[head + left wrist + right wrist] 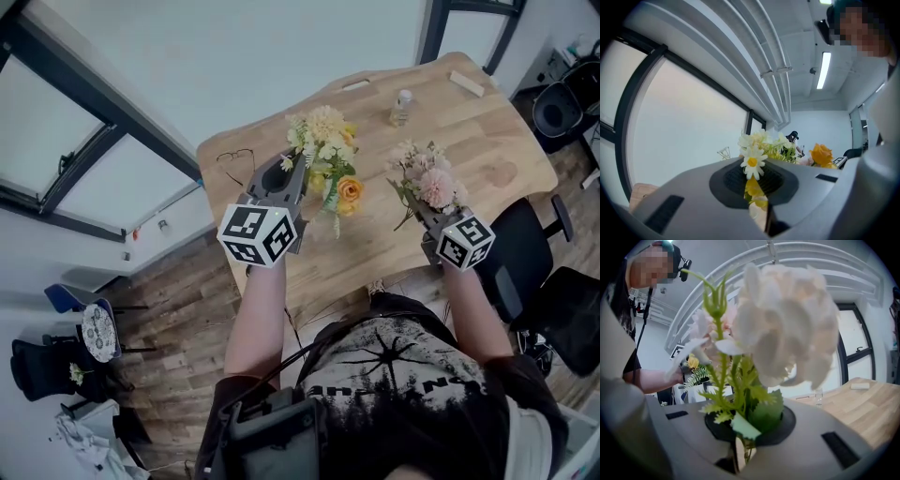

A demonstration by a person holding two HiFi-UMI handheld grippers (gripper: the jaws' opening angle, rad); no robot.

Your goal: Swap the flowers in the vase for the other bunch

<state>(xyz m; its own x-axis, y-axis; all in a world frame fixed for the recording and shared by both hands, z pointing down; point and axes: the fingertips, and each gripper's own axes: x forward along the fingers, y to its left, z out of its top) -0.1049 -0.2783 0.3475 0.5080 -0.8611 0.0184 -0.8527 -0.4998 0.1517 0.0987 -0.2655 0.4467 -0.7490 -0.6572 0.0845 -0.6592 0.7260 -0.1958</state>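
Note:
My left gripper (302, 176) is shut on the stems of the yellow bunch (326, 150), a mix of cream, white and orange flowers held above the table's left part. In the left gripper view a white daisy (752, 161) stands right over the closed jaws and an orange rose (821, 153) shows to the right. My right gripper (419, 208) is shut on the stems of the pink bunch (427, 178). Its pale blooms (787, 324) and green leaves (764, 411) fill the right gripper view. A small clear glass vase (401, 108) stands empty at the table's far side.
The wooden table (487, 150) also carries a pair of glasses (234, 161) at its left edge and two small white pieces (467, 84) at the far side. Black chairs (525, 253) stand to the right. A window wall runs along the left.

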